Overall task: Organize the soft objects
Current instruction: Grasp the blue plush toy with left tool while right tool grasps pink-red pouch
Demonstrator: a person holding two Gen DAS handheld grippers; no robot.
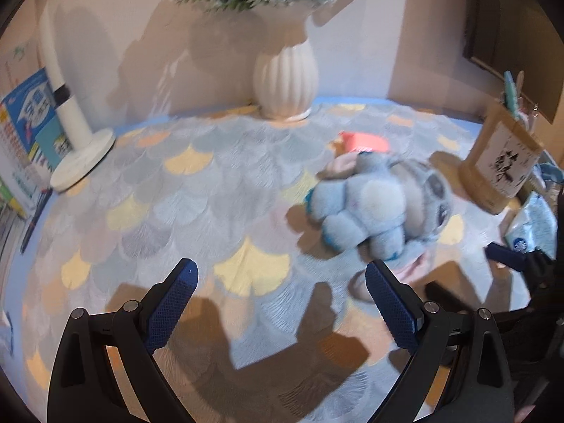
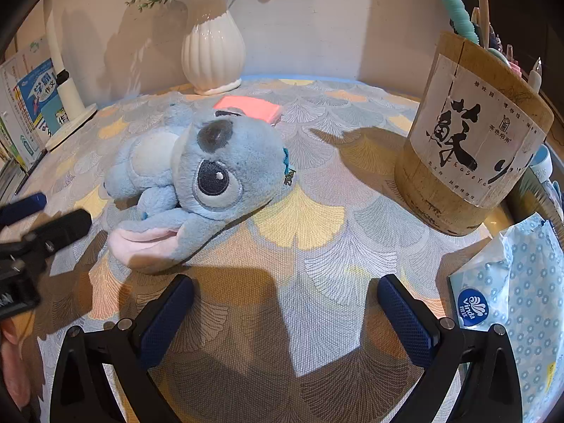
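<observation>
A blue plush toy with big eyes and pink-lined ears (image 2: 197, 176) lies on its side on the patterned tablecloth (image 2: 299, 218). It also shows in the left wrist view (image 1: 377, 204), blurred, ahead and to the right of my left gripper (image 1: 282, 275). The left gripper is open and empty above the cloth. My right gripper (image 2: 285, 289) is open and empty, just in front of the plush's lower ear. The left gripper's fingertips (image 2: 28, 204) reach in at the left edge of the right wrist view, close to the plush.
A white ribbed vase with flowers (image 2: 213, 53) stands at the back wall. A pink pad (image 2: 250, 107) lies behind the plush. A wooden pen holder (image 2: 472, 141) and a tissue pack (image 2: 514, 303) stand at the right. A white lamp base (image 1: 83, 158) and books (image 1: 28, 123) are at the left.
</observation>
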